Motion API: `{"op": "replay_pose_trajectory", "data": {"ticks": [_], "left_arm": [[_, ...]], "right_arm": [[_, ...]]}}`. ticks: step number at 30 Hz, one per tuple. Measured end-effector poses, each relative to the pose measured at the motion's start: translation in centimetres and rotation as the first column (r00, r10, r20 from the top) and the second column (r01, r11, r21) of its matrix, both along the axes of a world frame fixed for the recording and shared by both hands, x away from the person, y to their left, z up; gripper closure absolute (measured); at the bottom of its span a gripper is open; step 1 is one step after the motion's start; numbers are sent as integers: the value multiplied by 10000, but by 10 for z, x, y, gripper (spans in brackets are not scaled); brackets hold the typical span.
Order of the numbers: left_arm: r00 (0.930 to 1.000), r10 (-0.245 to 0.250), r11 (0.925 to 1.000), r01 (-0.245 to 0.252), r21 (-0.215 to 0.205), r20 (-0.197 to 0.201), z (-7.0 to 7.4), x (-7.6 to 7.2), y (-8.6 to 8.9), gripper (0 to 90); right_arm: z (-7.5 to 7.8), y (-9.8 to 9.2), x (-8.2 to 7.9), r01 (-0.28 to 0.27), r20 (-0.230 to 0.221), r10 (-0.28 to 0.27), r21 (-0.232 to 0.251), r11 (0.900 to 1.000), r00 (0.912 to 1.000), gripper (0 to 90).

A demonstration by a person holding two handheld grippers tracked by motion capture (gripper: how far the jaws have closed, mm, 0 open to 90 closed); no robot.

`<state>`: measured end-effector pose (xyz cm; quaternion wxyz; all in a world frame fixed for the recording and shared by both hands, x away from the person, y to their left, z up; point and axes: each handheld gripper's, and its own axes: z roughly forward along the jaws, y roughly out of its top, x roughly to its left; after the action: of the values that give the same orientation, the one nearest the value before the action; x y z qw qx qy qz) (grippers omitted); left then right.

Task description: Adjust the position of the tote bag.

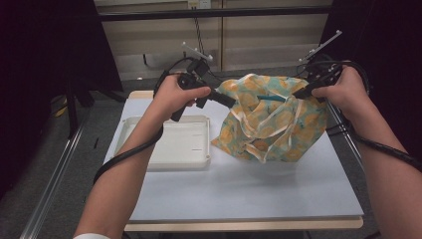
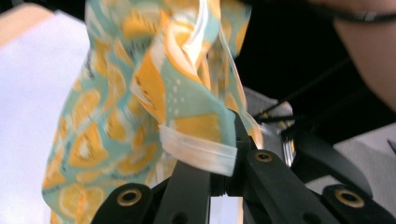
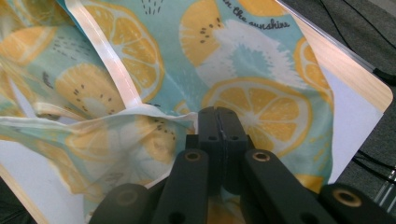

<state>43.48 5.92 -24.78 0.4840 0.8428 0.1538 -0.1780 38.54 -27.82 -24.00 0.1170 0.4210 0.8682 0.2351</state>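
Lemon-print cloth raised over white table, beside tray. Left gripper and right gripper jaws clamped on opposite hems, spreading cloth for folding.

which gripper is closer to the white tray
Left. The left gripper hangs above the white tray's far right corner, pinching the lemon-print cloth; the right gripper grips the cloth's far side.

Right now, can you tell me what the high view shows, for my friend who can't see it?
Two hands hold black grippers whose jaws pinch a teal cloth with orange fruit prints, lifting it over a white table. The left gripper grips its left edge, the right gripper its right. A white tray sits beside it.
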Motion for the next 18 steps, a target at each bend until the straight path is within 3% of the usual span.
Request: {"op": "replay_pose_trajectory", "data": {"ticks": [3, 6, 11, 13, 14, 15, 17, 18], "left_arm": [[9982, 592, 9976, -592, -362, -12, 5, 7, 1, 900], [9963, 863, 9955, -864, -391, -39, 6, 13, -1, 900], [9929, 1183, 9922, -1185, -387, -73, 4, 19, -6, 900], [9899, 1416, 9899, -1415, -121, 52, 3, 20, -7, 900], [9902, 1383, 9904, -1382, -66, 178, 2, 22, -6, 900], [9887, 1497, 9884, -1495, -260, 33, 1, 22, -7, 900], [9872, 1590, 9873, -1590, -5, 111, 0, 23, -5, 900], [9873, 1587, 9873, -1587, -105, -7, -1, 23, -5, 900]], "right_arm": [[0, 0, 0, -32, 7, 32, -11, 10000, 10000, 893], [2, 0, 0, -3, -17, 3, -150, 9999, 10000, 849], [7, 0, 0, -15, 154, 19, -277, 9996, 9999, 697], [11, -1, -1, 3, 281, 6, -338, 9994, 9996, 626], [13, -1, -2, -20, 279, 26, -231, 9997, 9996, 602], [15, -2, -3, 52, 295, -48, -124, 9999, 9996, 572], [19, -3, -5, 67, 370, -68, 37, 10000, 9993, 546], [21, -3, -6, -23, 386, 21, 44, 10000, 9993, 534]]}}
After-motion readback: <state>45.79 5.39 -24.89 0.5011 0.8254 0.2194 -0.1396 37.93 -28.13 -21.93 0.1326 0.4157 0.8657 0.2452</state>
